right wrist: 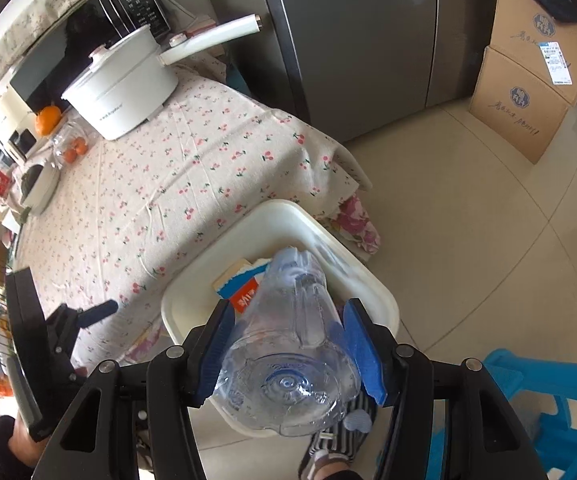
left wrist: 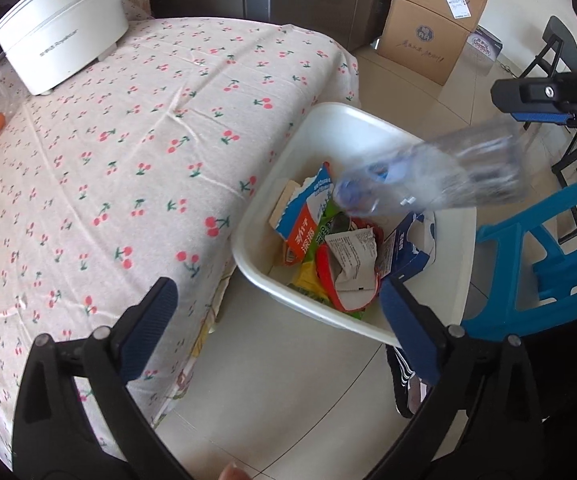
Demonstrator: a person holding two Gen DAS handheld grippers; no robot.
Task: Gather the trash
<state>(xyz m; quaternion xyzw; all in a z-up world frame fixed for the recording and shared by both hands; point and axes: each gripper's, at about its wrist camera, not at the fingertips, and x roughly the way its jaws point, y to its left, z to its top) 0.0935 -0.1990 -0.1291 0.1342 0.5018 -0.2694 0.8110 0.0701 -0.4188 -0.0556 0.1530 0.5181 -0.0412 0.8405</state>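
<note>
Hanging neck-down over the white bin (right wrist: 372, 280), the clear bottle (right wrist: 292, 356) sits between the right claw (right wrist: 288, 354) pads, long axis pointing into the bin, grip apparently slack, while the left claw (left wrist: 284, 328) gapes empty nearby.

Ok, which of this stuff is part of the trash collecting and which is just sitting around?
Part of the job:
- clear plastic bottle, between the right gripper fingers, over the bin
- white bin with wrappers inside

Just lying about:
- white pot
- oranges
- cardboard boxes
- blue chair
</note>
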